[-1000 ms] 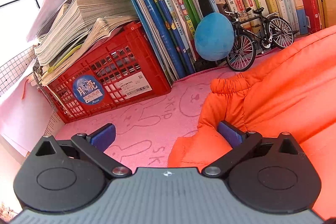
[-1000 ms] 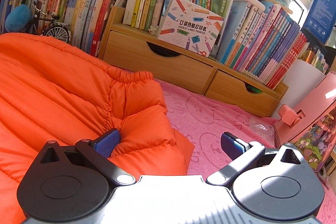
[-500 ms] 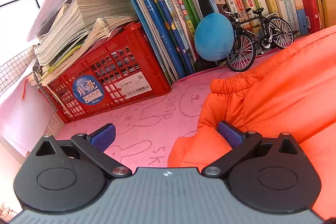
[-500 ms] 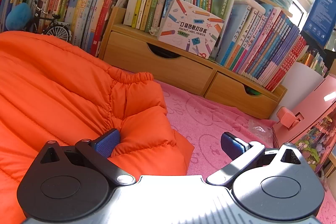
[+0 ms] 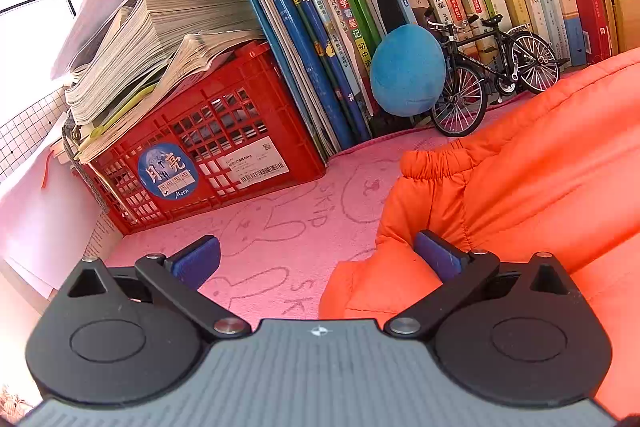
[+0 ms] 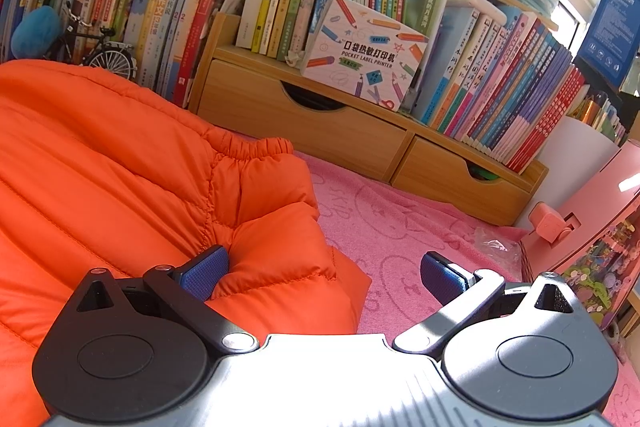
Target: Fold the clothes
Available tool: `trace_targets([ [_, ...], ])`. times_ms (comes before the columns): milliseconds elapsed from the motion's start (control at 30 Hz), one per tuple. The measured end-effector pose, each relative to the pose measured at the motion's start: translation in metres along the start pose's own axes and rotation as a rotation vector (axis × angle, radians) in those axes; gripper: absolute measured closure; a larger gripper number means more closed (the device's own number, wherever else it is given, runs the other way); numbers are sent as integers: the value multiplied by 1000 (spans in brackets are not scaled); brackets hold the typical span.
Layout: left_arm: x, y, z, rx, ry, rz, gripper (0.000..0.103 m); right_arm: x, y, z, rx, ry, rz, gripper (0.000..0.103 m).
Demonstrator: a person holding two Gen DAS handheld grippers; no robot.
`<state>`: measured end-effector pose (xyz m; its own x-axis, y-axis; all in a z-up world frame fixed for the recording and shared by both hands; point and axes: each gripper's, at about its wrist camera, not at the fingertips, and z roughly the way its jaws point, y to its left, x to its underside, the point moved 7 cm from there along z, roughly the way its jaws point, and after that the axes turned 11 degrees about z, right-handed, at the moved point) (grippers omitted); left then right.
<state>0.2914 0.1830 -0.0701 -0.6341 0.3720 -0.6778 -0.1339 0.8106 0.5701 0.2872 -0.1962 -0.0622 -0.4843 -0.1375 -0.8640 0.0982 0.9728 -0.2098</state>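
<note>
Jacket (image 5: 540, 163): plain orange, quilted stitch lines. Mat (image 5: 288, 211): pink, faint outlined cartoon figures and letters. Crate (image 5: 208, 147) at 10 o'clock: red lattice, round blue sticker, white barcode label. Plush (image 5: 406, 71) at 12 o'clock: blue. Bicycle (image 5: 492, 75): black. Drawers (image 6: 360, 143): light wood grain. Pads (image 6: 204, 273): blue.

Both grippers, left gripper (image 5: 316, 259) and right gripper (image 6: 324, 273), look identical: black round-hubbed linkage arms, silver pivot screws, ribbed grey bodies, blue textured pads (image 5: 196, 261).

puffy orange quilted garment (image 6: 120, 163), lying on pink mat (image 6: 400, 227)
</note>
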Motion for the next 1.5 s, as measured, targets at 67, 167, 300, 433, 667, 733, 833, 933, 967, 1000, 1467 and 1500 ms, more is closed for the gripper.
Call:
trace_targets([
  [67, 0, 0, 0, 2, 1, -3, 0, 0, 0, 1, -2, 1, 1, 1],
  [167, 0, 0, 1, 7, 2, -6, 0, 0, 0, 1, -3, 2, 1, 1],
  [300, 0, 1, 1, 10, 2, -9, 0, 0, 0, 1, -3, 2, 1, 1],
  [433, 0, 1, 2, 13, 2, -12, 0, 0, 0, 1, -4, -1, 2, 1],
  [667, 1, 2, 3, 19, 3, -18, 0, 0, -1, 0, -5, -4, 4, 1],
  [733, 1, 2, 2, 17, 2, -19, 0, 0, -1, 0, -6, -5, 5, 0],
  [833, 0, 1, 0, -2, -7, -9, 0, -1, -2, -1, -6, -12, 7, 0],
  [933, -2, 2, -8, -38, -23, 9, 0, -2, -6, -5, -18, -22, 35, 0],
  [967, -2, 3, -12, -46, -25, 12, 0, -2, -8, -6, -23, -24, 49, 0],
  [1000, -2, 5, -16, -54, -27, 15, 0, -2, -12, -10, -40, -18, 79, 0],
  [1467, 45, 46, -148, 277, -143, -287, 0, 61, -96, -101, -624, 248, 621, 0],
  [1500, 48, 42, -156, 300, -148, -294, 0, 66, -96, -102, -644, 270, 651, 0],
])
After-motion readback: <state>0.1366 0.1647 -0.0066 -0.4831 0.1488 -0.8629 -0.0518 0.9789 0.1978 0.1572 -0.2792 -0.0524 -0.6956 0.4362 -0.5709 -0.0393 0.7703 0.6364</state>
